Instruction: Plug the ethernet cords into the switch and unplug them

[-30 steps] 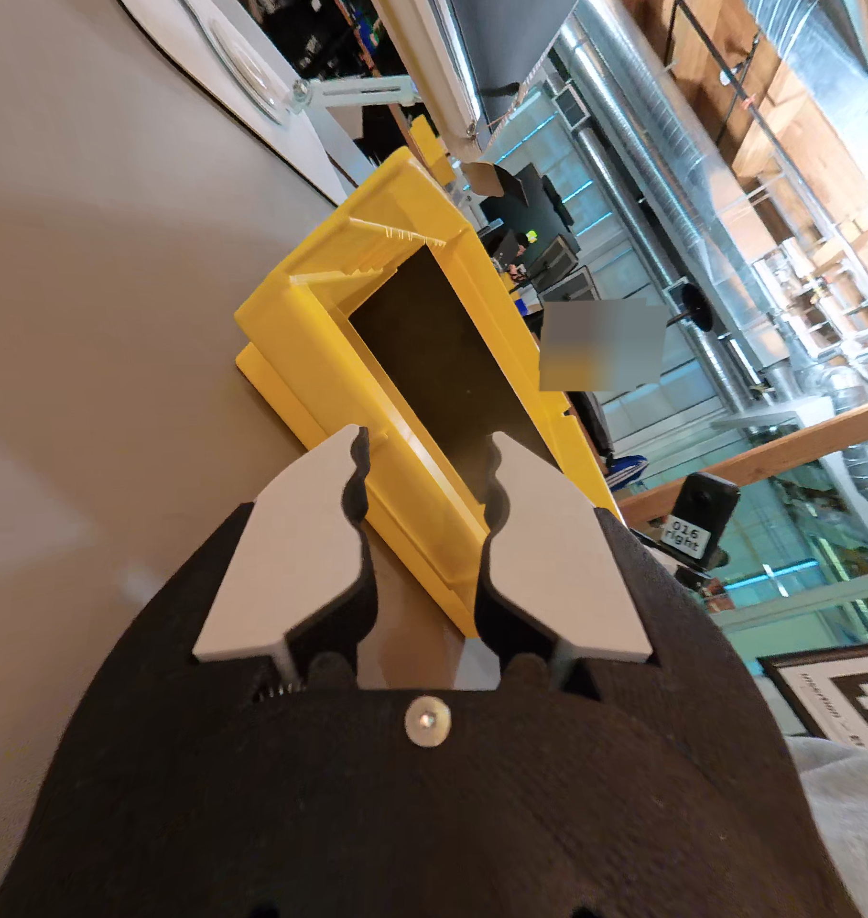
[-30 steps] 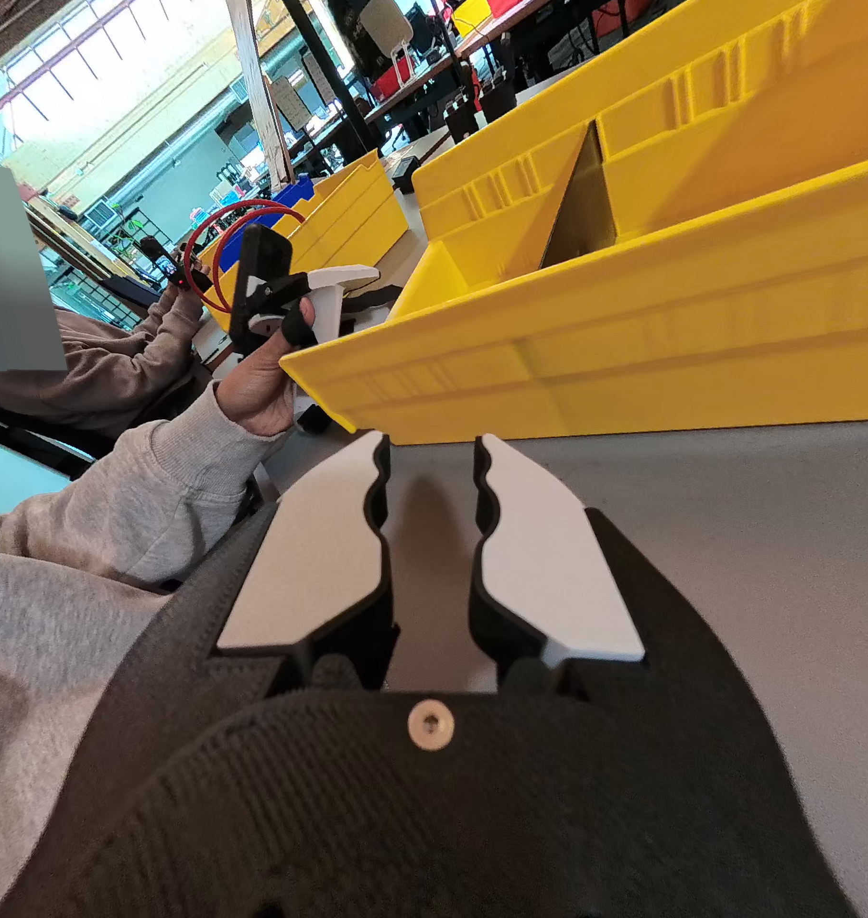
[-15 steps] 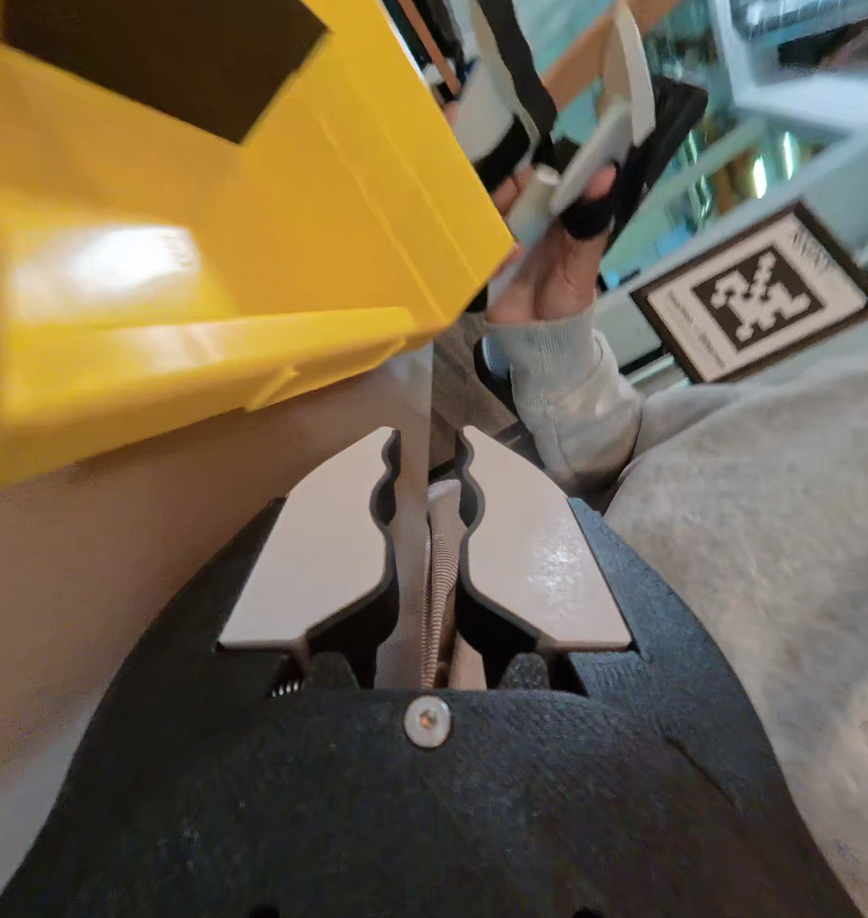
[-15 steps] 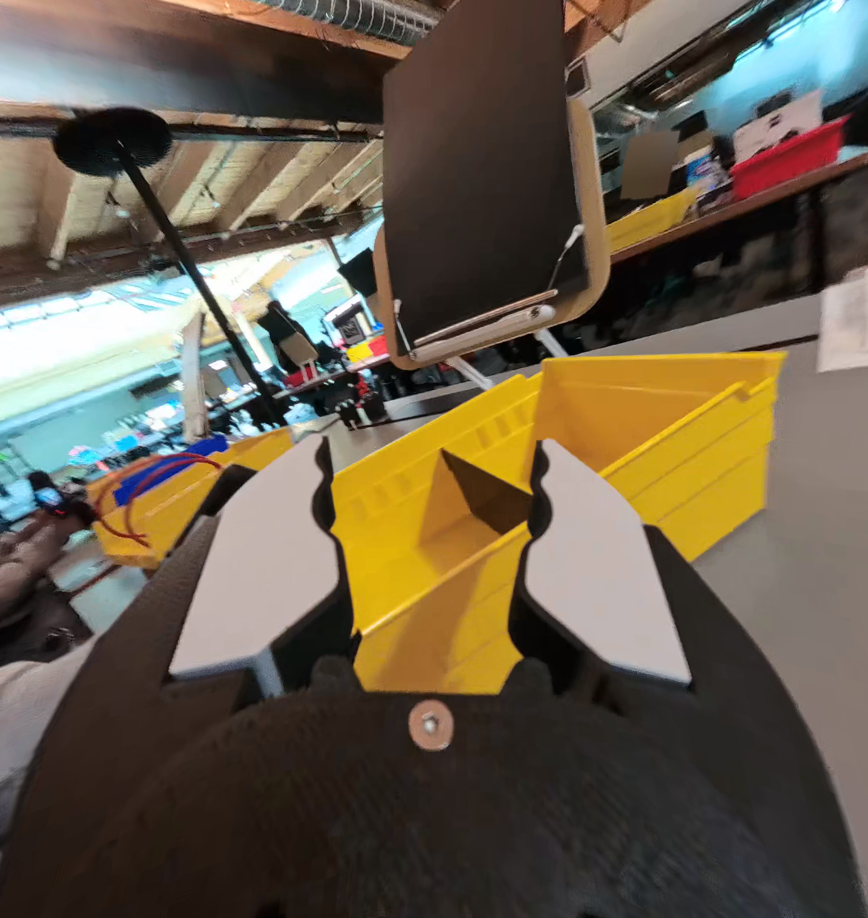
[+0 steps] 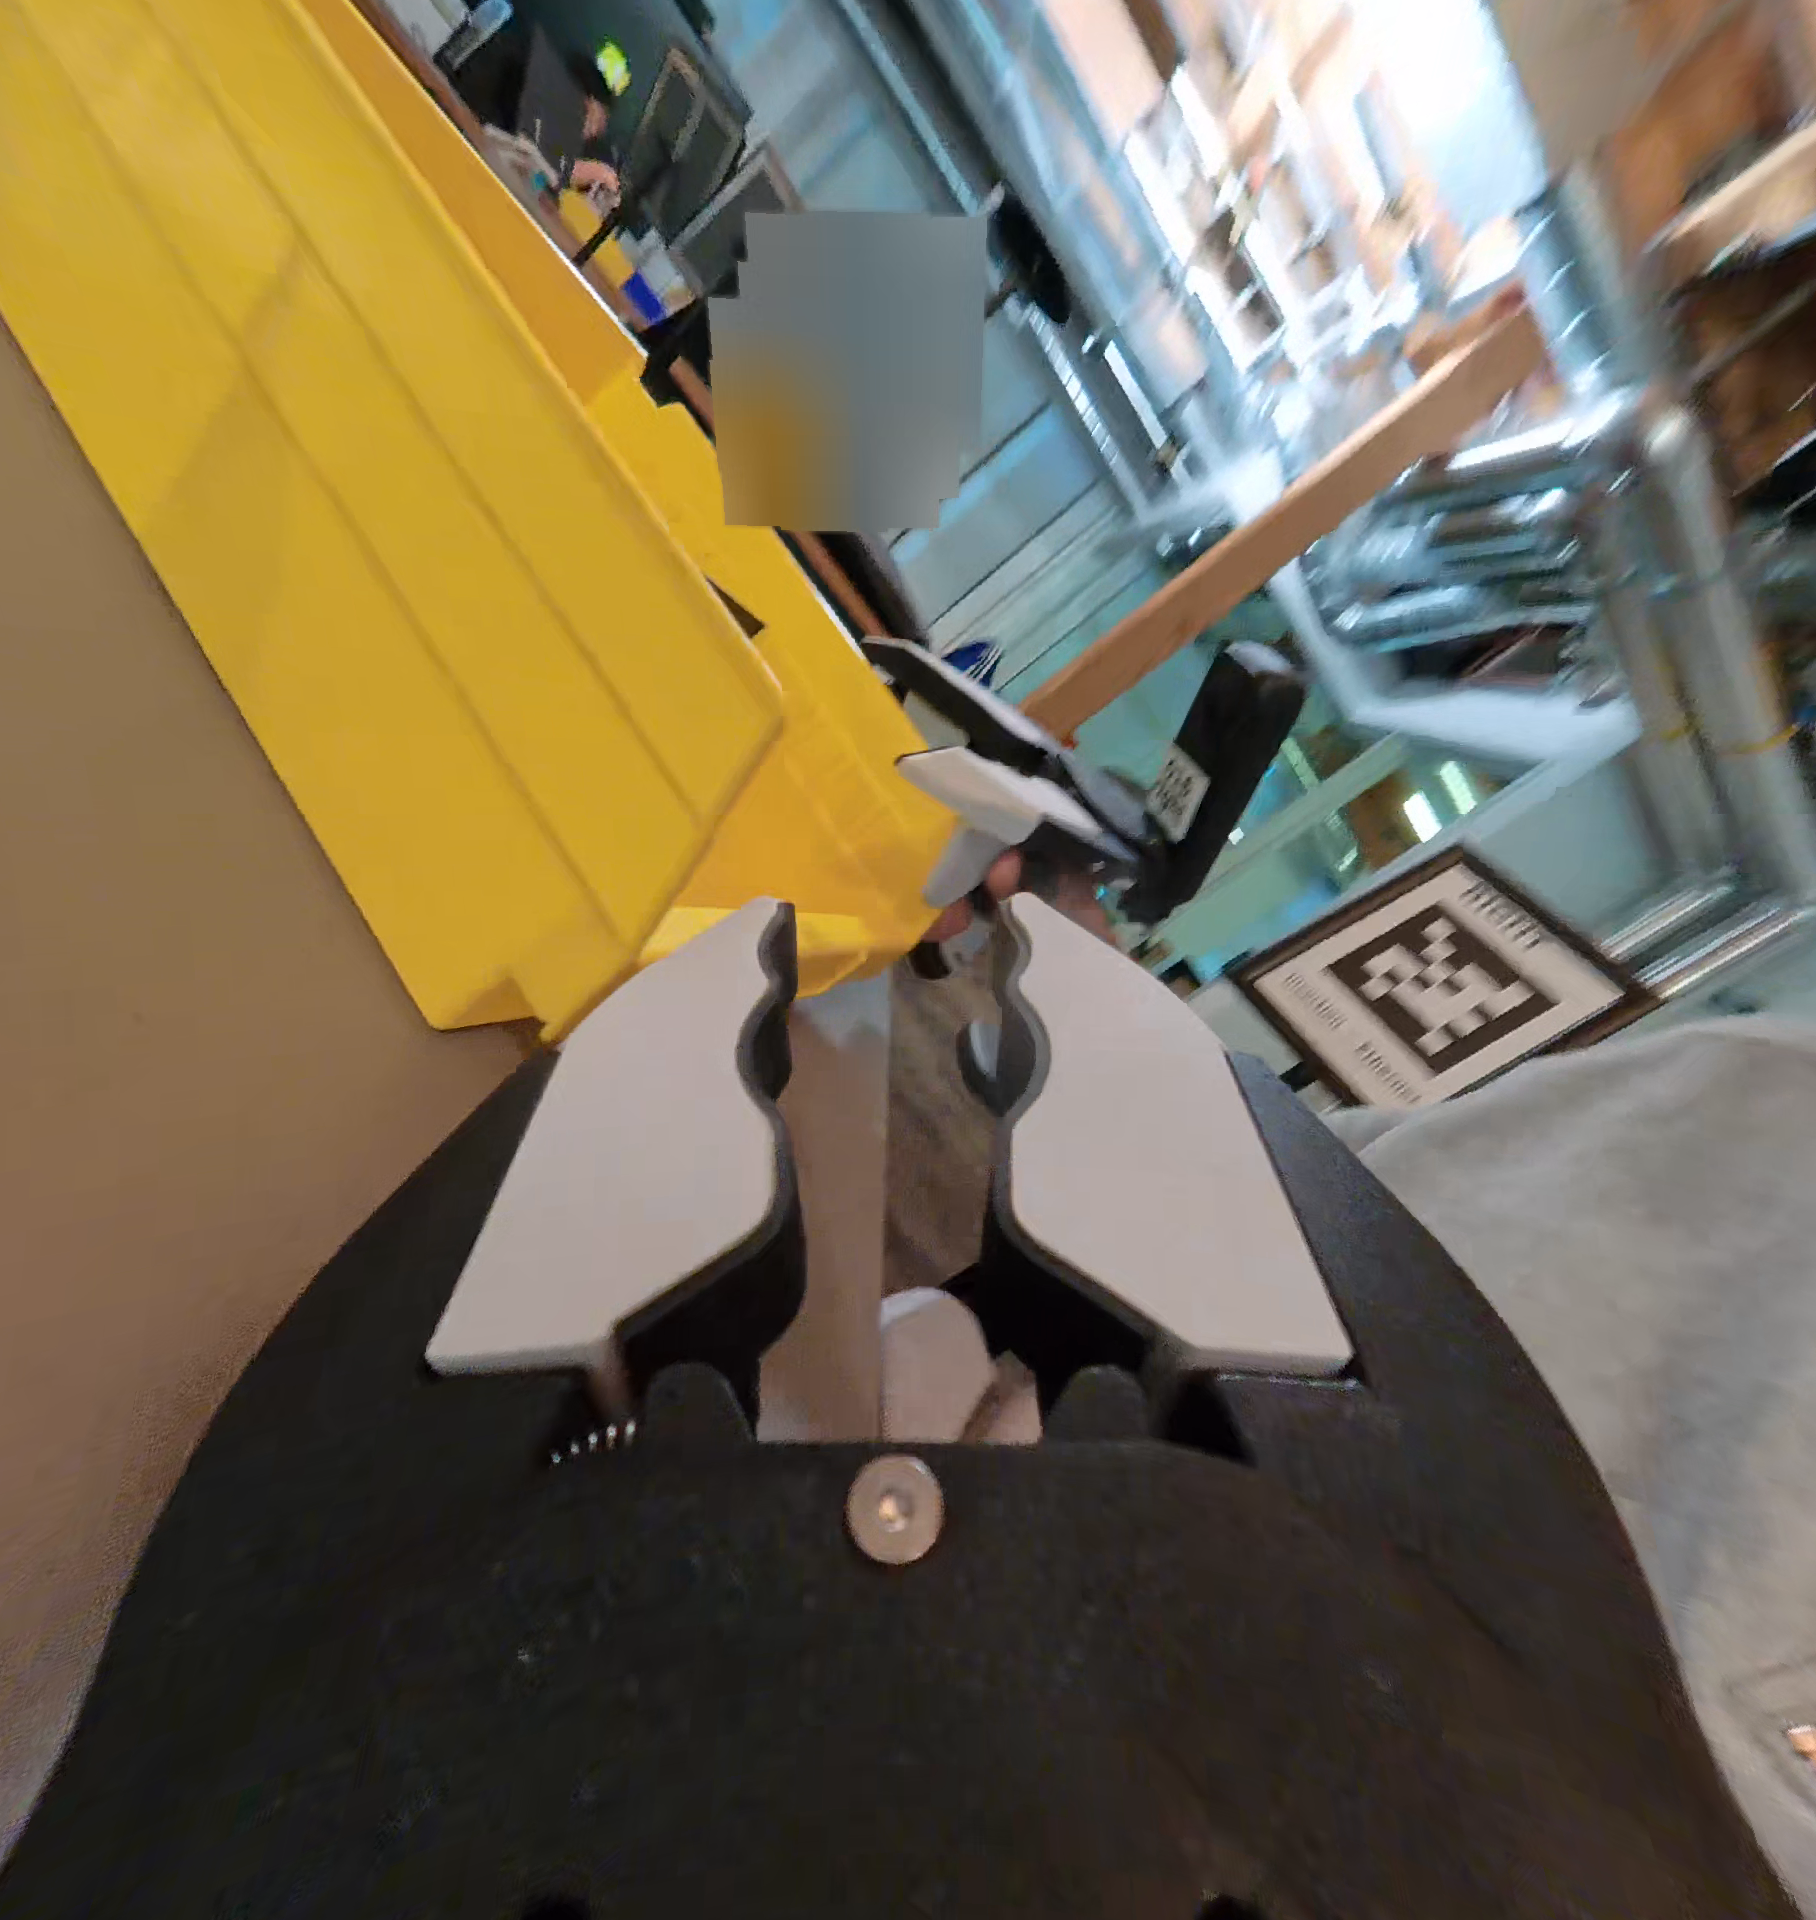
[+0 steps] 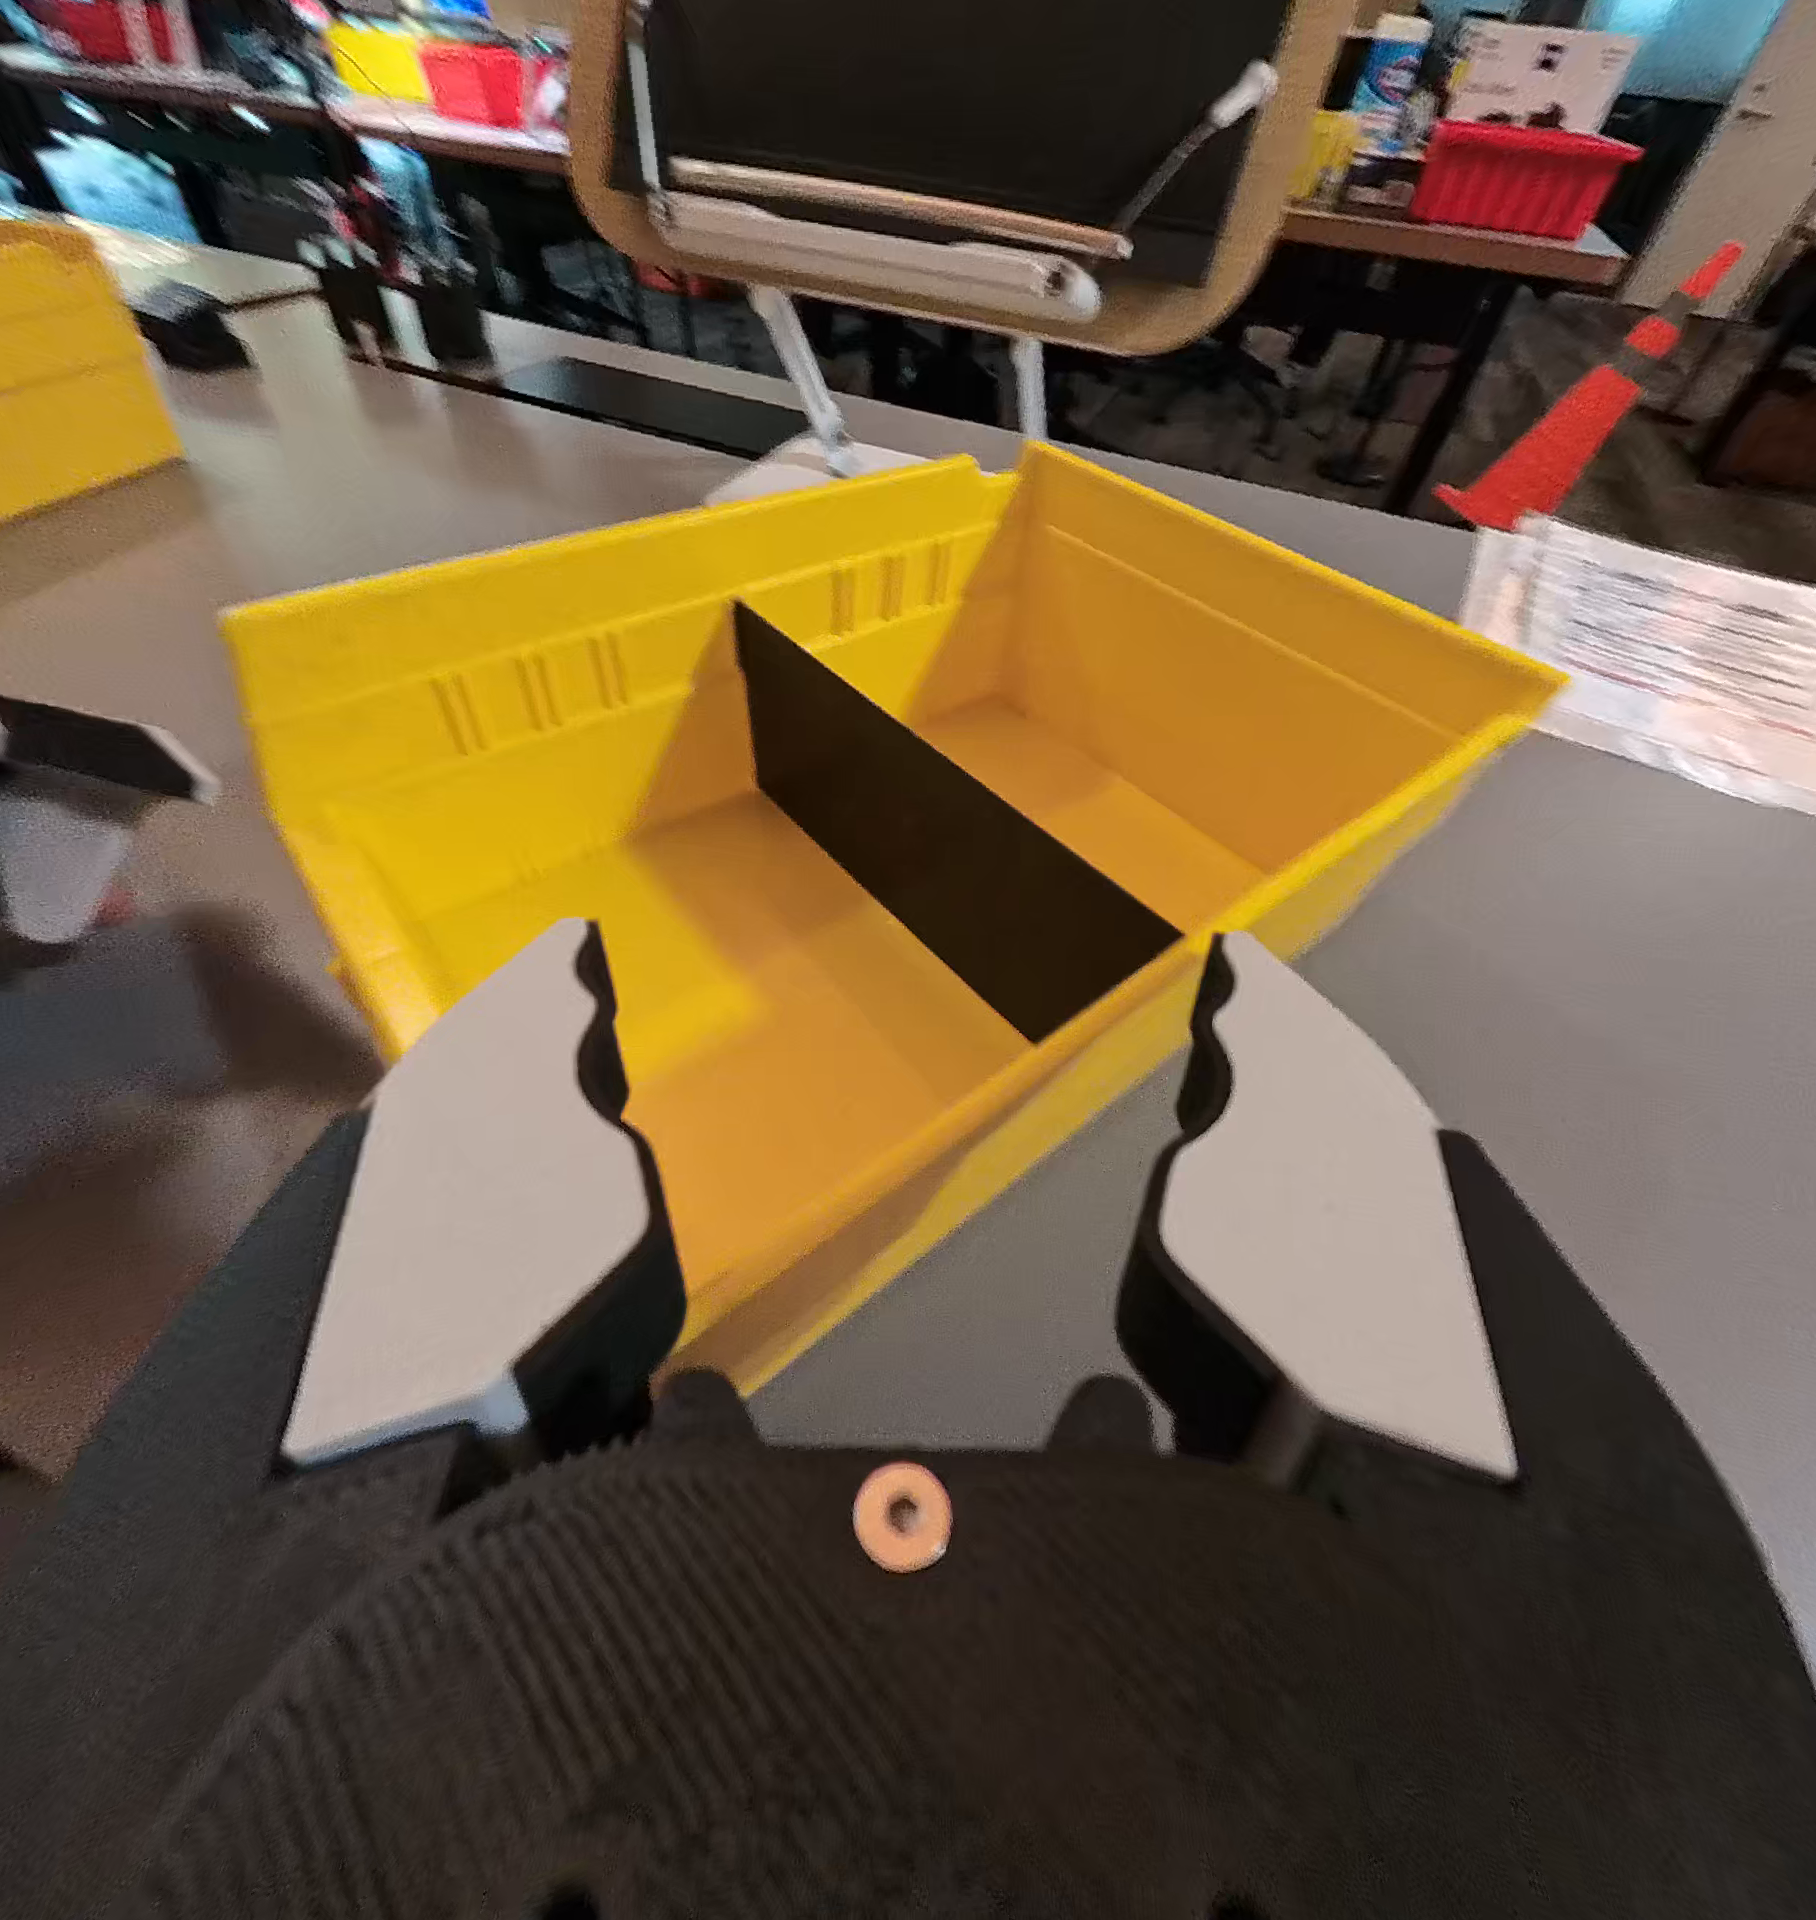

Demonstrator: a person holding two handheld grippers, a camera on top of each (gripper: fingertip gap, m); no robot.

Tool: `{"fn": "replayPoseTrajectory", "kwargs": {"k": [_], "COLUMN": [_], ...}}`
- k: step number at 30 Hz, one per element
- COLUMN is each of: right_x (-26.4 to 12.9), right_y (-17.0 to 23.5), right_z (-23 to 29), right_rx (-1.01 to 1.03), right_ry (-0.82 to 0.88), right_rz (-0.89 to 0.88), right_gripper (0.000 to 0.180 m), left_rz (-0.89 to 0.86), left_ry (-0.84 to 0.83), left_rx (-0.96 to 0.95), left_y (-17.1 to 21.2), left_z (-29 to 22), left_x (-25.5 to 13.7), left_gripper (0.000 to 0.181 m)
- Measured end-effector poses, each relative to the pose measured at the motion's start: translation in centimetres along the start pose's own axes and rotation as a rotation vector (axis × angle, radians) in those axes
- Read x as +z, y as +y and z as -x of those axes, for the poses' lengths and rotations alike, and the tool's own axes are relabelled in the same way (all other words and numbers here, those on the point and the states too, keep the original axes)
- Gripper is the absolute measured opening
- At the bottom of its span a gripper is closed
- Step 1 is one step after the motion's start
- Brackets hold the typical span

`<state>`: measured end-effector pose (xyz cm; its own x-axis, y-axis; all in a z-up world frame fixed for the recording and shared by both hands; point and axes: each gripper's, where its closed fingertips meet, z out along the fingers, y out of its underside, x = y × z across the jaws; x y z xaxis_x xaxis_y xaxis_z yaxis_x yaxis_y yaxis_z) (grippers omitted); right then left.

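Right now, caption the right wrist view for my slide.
Open right tool hovers over an empty yellow bin split by a black divider.

Yellow bin [image 5: 384, 499] — left gripper [image 5: 893, 935] beside

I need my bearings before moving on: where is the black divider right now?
In the right wrist view, the black divider stands upright across the middle of the yellow bin, splitting it into two empty halves, just ahead of the open right tongs on the grey table.
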<state>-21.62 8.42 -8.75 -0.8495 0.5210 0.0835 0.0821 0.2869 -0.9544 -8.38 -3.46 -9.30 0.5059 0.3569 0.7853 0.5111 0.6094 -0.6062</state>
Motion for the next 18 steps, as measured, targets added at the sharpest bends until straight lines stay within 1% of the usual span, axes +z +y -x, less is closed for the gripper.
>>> {"fn": "replayPoseTrajectory", "kwargs": {"k": [3, 5, 6, 9, 11, 14, 17, 18], "right_x": [-0.6, -1.4, -1.9, -3.2, -3.4, -3.3, -3.3, -3.4], "right_y": [1.7, 3.0, 3.4, 3.0, 3.0, 3.1, 3.0, 3.0], "right_z": [-5.2, -8.9, -10.3, -11.6, -10.9, -10.2, -9.9, -9.9], "right_rx": [-0.039, 0.033, 0.092, 0.214, 0.242, 0.259, 0.248, 0.244], "right_ry": [0.177, 0.274, 0.291, 0.231, 0.147, 0.081, 0.054, 0.049], "right_rz": [0.077, 0.113, 0.107, 0.037, 0.044, 0.062, 0.062, 0.063], "right_gripper": [0.099, 0.091, 0.092, 0.076, 0.056, 0.046, 0.039, 0.033], "left_rz": [-0.039, -0.017, -0.003, 0.018, 0.014, 0.012, 0.007, 0.009], "left_ry": [0.017, 0.005, -0.002, -0.003, 0.004, 0.01, 0.008, 0.006], "left_rx": [-0.03, -0.013, -0.006, -0.014, -0.024, -0.036, -0.034, -0.034], "left_y": [-0.4, -0.2, 0.0, 0.4, 0.5, 0.5, 0.4, 0.4], "left_z": [-0.1, 0.0, 0.1, 0.2, 0.2, 0.1, 0.1, 0.2], "left_x": [-0.2, -0.1, 0.0, 0.3, 0.3, 0.3, 0.3, 0.3], "left_gripper": [0.037, 0.037, 0.037, 0.037, 0.037, 0.037, 0.038, 0.038]}}
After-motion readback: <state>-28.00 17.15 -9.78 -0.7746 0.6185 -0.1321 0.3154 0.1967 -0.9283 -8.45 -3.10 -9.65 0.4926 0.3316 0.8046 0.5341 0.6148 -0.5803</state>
